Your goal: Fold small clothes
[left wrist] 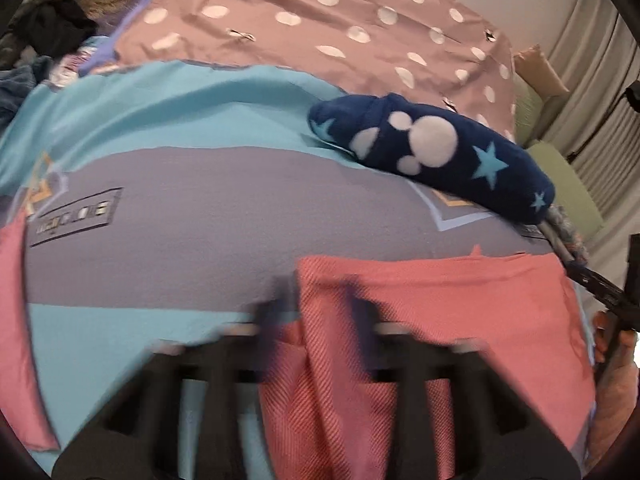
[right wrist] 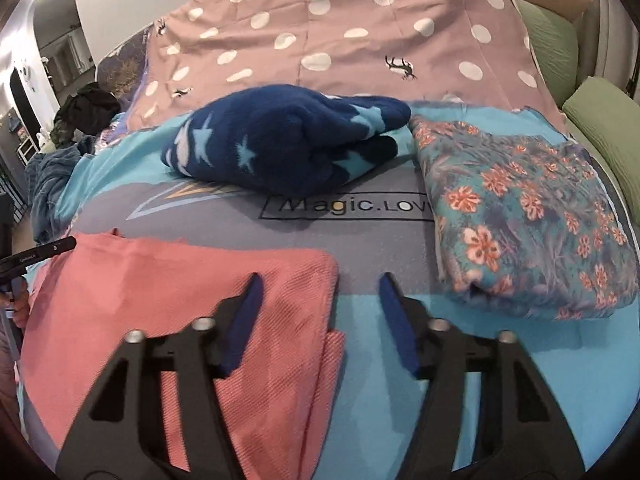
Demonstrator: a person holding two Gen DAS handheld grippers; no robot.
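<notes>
- The right gripper [right wrist: 320, 304] hangs wide open with nothing between its blue pads [right wrist: 244, 320]; its left finger lies over the pink cloth [right wrist: 160, 304], its right over bare bed sheet [right wrist: 384, 360].
- The left gripper [left wrist: 320, 320] is blurred; the pink cloth's [left wrist: 420, 320] left edge runs up between its fingers, but I cannot tell whether they pinch it.
- The pink cloth lies flat just under both grippers, ribbed in weave, with a folded layer showing at its right edge.
- The bed sheet [left wrist: 140, 140] is blue and grey; ahead of the right gripper it reads "Magic.LOV" [right wrist: 352, 206].
- Beyond the writing sits a folded navy star fleece [right wrist: 288, 140]; ahead to the right, a folded floral garment [right wrist: 528, 216].
- Farther off, a pink dotted cover [right wrist: 340, 28], green pillows [right wrist: 600, 120] at right, dark clothes [right wrist: 88, 108] at left.
</notes>
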